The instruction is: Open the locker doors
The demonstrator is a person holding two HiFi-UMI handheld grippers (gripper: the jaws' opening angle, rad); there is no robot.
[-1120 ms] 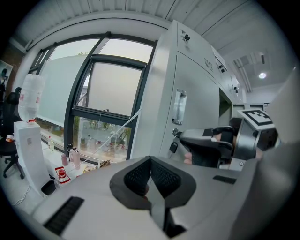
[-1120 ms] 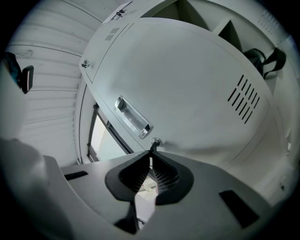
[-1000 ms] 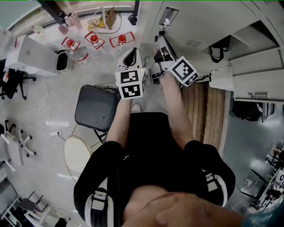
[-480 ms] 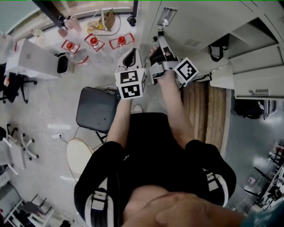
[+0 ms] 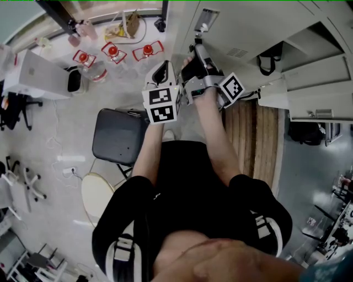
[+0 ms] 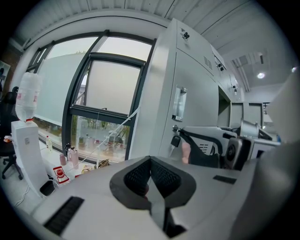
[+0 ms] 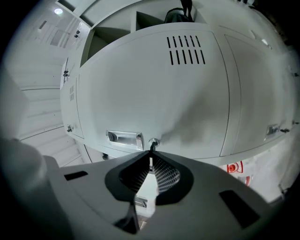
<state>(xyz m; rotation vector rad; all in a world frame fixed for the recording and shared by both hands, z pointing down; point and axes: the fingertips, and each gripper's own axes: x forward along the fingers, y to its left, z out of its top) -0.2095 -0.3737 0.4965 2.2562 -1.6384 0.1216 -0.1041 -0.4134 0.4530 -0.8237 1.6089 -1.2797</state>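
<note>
Seen from the head view, a person in black stands over a pale floor and holds a gripper in each hand, both raised toward a grey locker [image 5: 259,33] at 1 o'clock. A dark chair [image 5: 118,135] stands on the floor at 9 o'clock from the person's knees.

The right gripper [image 7: 151,157] is at the door [image 7: 150,93]. Its jaws are nearly pressed together and pinch a thin dark key [image 7: 152,147] that sticks out of the round lock [image 7: 153,141]. In the right gripper view the lock is at 12 o'clock from the jaws. A metal handle [image 7: 124,137] lies just beside the lock at 9 o'clock, and slots [image 7: 186,49] are cut in the door near its top edge. The door lies flush with the doors beside it (closed, as far as this view shows). Above it at 12 o'clock a compartment stands open with a black bag [image 7: 180,14] inside.

The left gripper [image 6: 150,164] hangs in the air beside the right one, apart from the locker. Its jaws are pressed together with nothing between them. Past them, at 10 o'clock in the left gripper view, is a large window [image 6: 108,89].
</note>
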